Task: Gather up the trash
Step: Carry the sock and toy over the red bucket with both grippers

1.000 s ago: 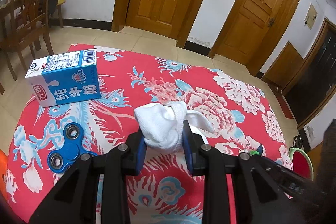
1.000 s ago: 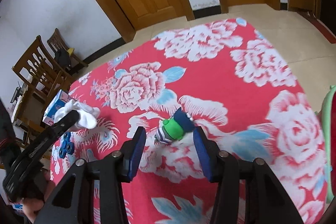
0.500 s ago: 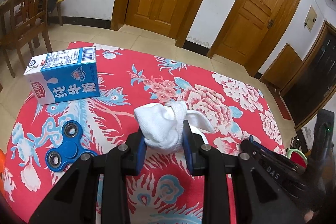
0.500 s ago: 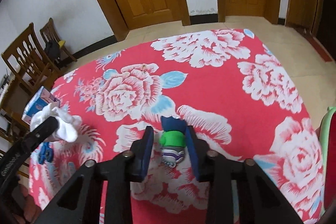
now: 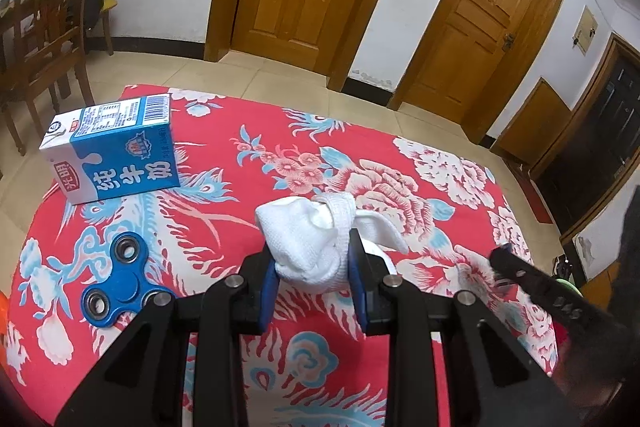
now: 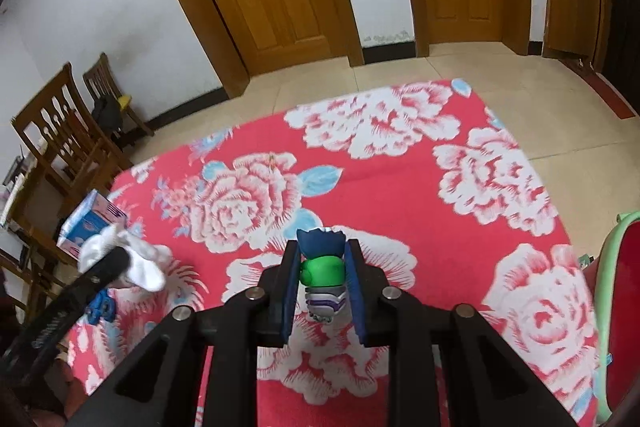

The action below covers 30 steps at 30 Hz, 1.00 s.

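Between the left gripper's (image 5: 312, 275) jaws sits a pinched white cloth wad (image 5: 316, 243), between the right gripper's (image 6: 323, 279) a clamped green-blue toy figure (image 6: 323, 269); milk carton (image 5: 112, 155) beyond, spinner (image 5: 120, 285) left, both likely uncollected.

A crumpled white cloth wad (image 5: 310, 247) hangs above the red floral tabletop (image 5: 248, 163), pinched at its sides. A small green-and-blue toy figure (image 6: 323, 269) is likewise pinched, head forward.

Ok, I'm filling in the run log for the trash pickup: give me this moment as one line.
left gripper: shut on white cloth wad | right gripper: shut on small toy figure | milk carton, fidget spinner: on tablecloth
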Each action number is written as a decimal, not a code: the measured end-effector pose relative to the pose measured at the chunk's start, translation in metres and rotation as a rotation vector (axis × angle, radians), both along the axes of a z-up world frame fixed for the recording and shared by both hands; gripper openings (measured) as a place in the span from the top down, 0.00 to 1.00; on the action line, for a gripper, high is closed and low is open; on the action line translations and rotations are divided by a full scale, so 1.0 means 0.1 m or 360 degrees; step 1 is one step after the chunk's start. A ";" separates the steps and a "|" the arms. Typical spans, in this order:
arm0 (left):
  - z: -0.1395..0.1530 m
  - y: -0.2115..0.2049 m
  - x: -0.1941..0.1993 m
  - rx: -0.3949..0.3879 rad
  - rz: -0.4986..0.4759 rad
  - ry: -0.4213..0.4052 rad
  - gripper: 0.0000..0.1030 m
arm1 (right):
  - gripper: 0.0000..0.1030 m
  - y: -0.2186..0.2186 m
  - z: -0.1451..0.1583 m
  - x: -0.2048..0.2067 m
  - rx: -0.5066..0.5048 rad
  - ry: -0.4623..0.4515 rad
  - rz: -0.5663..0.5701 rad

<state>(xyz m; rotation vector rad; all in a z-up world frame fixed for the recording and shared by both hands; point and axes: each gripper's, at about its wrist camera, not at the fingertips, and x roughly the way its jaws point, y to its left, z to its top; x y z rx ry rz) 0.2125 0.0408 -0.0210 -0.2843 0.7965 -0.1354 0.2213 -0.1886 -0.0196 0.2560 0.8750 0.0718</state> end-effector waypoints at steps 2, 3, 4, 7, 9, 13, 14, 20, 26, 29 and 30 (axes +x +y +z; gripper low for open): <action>0.02 -0.02 -0.01 0.0007 -0.0011 -0.0006 0.70 | 0.76 -0.06 0.09 -0.08 0.0011 -0.0027 -0.0010; 0.04 -0.04 -0.02 0.0011 -0.0019 -0.0013 0.70 | 0.76 -0.09 0.12 -0.11 0.0014 -0.0036 -0.0015; 0.06 -0.07 -0.03 0.0017 -0.0028 -0.0022 0.70 | 0.76 -0.12 0.15 -0.16 0.0018 -0.0048 -0.0022; 0.13 -0.14 -0.08 0.0030 -0.0056 -0.0039 0.70 | 0.76 -0.25 0.26 -0.31 0.0034 -0.0078 -0.0048; 0.17 -0.20 -0.12 0.0044 -0.0080 -0.0050 0.70 | 0.76 -0.35 0.31 -0.40 0.0049 -0.0097 -0.0067; 0.26 -0.35 -0.20 0.0068 -0.0136 -0.0070 0.70 | 0.76 -0.55 0.42 -0.60 0.0067 -0.0137 -0.0128; 0.28 -0.38 -0.22 0.0070 -0.0148 -0.0075 0.70 | 0.76 -0.60 0.44 -0.64 0.0071 -0.0144 -0.0140; 0.40 -0.65 -0.35 0.0060 -0.0237 -0.0084 0.70 | 0.76 -0.99 0.58 -0.95 0.0068 -0.0204 -0.0266; 0.46 -1.00 -0.47 0.0049 -0.0373 -0.0079 0.70 | 0.76 -1.43 0.59 -1.27 0.0072 -0.0217 -0.0411; 0.49 -1.23 -0.52 0.0044 -0.0448 -0.0076 0.70 | 0.76 -1.66 0.55 -1.43 0.0074 -0.0211 -0.0489; 0.49 -1.31 -0.53 0.0044 -0.0473 -0.0074 0.70 | 0.76 -1.75 0.53 -1.49 0.0073 -0.0207 -0.0523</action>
